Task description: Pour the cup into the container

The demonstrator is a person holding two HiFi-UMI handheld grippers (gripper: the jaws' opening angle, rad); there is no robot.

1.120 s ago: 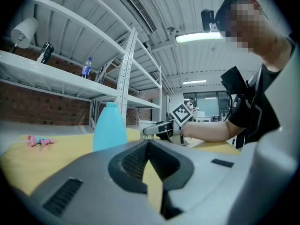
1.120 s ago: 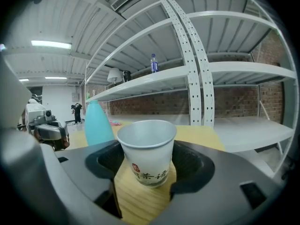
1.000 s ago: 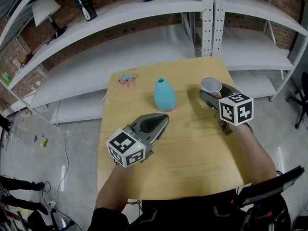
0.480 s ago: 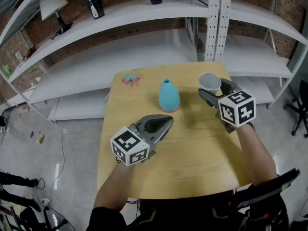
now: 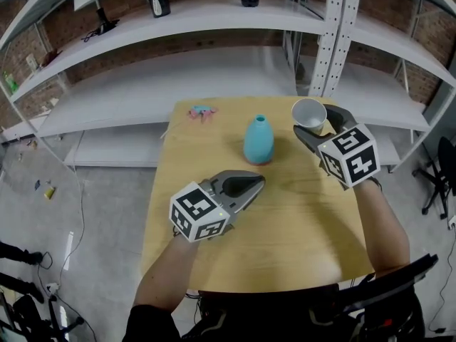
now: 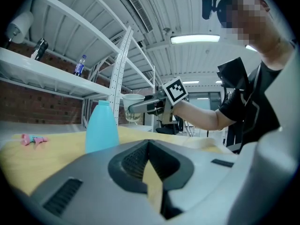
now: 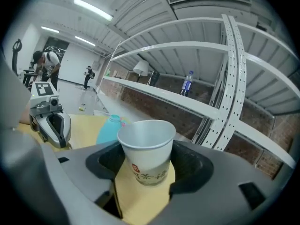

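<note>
A light blue narrow-necked bottle [image 5: 258, 141] stands upright on the wooden table [image 5: 285, 241], toward the far side. My right gripper [image 5: 311, 125] is shut on a white paper cup [image 5: 309, 112], held upright just to the right of the bottle and a little above the table. In the right gripper view the cup [image 7: 146, 151] sits between the jaws, with the bottle [image 7: 108, 130] behind it to the left. I cannot see what the cup holds. My left gripper [image 5: 259, 182] is shut and empty, low over the table in front of the bottle [image 6: 102, 125].
A small pink and teal object [image 5: 203, 111] lies near the table's far left corner. White shelving [image 5: 214, 16] with a lamp, a dark can and a drink bottle curves behind the table. A perforated white post [image 5: 340, 27] rises behind the cup.
My right gripper has carried the cup a little up and closer to the blue bottle. The left gripper has stayed about where it was.
</note>
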